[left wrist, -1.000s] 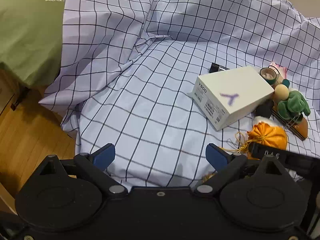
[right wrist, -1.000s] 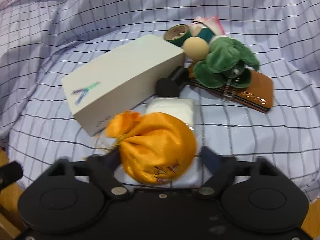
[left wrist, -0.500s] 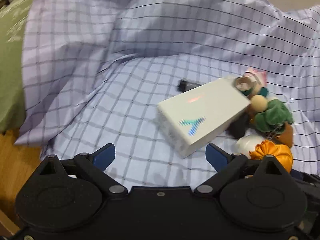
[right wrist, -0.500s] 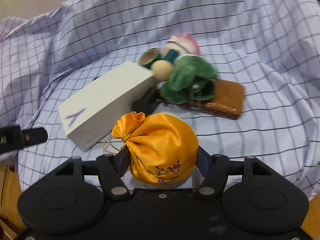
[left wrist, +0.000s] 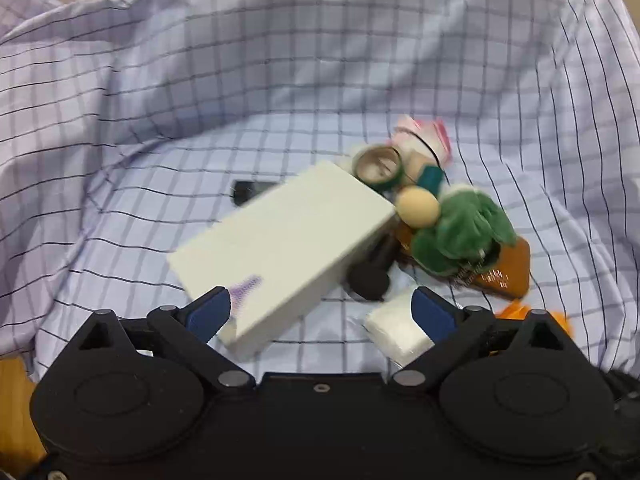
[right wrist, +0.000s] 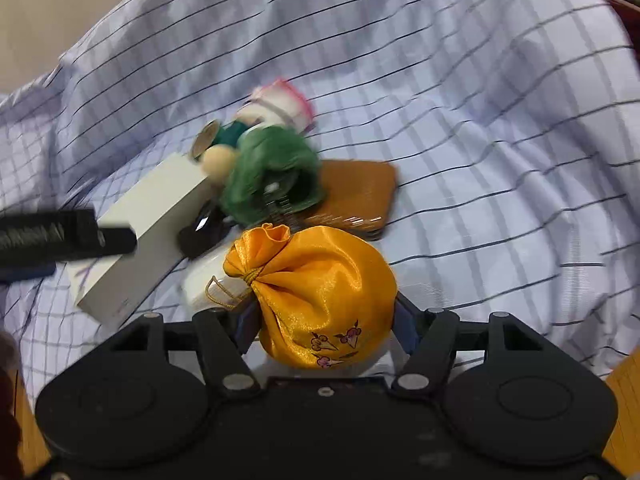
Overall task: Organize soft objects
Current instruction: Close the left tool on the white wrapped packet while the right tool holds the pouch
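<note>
My right gripper point(right wrist: 326, 324) is shut on an orange satin pouch point(right wrist: 320, 292), held just above a white packet point(right wrist: 208, 276). A sliver of the pouch point(left wrist: 512, 312) shows in the left wrist view. My left gripper point(left wrist: 322, 312) is open; the near corner of a white box point(left wrist: 288, 248) and the white packet point(left wrist: 396, 330) lie between its fingers, untouched. Behind the box sit a green plush point(left wrist: 464, 228), a pink-and-white soft toy point(left wrist: 424, 136), a wooden ball point(left wrist: 418, 206) and a tape roll point(left wrist: 378, 166). The plush point(right wrist: 272, 172) rests on a brown wallet point(right wrist: 356, 192).
Everything lies on a rumpled lilac checked cloth point(left wrist: 200, 100). A black rounded item point(left wrist: 370, 276) leans against the box, and a small black object point(left wrist: 250, 190) lies behind it. Part of the left gripper's black body point(right wrist: 60, 236) reaches in from the left of the right wrist view. Wooden floor point(left wrist: 16, 400) shows below the cloth.
My left gripper has swung right toward the pile, so the white box now sits between its fingers. My right gripper has closed on the orange pouch and carried it up and to the right.
</note>
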`<state>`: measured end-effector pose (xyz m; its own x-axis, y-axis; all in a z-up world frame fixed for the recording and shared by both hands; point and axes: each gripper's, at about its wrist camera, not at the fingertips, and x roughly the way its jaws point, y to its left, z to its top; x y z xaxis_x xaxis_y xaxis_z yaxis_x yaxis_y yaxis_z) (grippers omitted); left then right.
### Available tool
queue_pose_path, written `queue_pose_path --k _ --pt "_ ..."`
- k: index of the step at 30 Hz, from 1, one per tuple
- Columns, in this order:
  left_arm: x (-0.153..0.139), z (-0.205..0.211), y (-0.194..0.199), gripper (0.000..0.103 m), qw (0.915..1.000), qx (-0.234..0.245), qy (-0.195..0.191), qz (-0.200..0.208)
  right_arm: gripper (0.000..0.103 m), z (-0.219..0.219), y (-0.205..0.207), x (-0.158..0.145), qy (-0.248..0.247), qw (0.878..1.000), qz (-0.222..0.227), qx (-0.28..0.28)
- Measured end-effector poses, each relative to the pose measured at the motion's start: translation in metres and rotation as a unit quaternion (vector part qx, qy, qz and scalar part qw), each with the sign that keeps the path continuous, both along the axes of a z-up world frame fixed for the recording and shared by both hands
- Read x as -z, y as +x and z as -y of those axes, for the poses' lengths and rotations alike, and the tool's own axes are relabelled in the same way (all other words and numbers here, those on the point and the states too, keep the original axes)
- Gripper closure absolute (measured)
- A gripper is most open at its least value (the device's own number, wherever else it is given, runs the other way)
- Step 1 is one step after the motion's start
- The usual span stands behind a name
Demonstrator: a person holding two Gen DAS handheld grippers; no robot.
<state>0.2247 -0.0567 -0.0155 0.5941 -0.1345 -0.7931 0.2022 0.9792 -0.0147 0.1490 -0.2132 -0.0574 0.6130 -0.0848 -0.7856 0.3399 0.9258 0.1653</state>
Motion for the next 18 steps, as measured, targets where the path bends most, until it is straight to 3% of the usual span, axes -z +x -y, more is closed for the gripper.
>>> queue_pose_path --k 9,18 --pt "0.030 0.032 0.008 0.009 0.9984 0.007 -0.010 -0.056 0.037 0.039 -0.023 -0.008 -0.032 0.997 0.019 0.061" --pt "0.053 0.057 0.022 0.010 0.9977 -0.014 0.002 -0.066 0.037 0.048 -0.024 -0.004 -0.027 0.997 0.018 0.068"
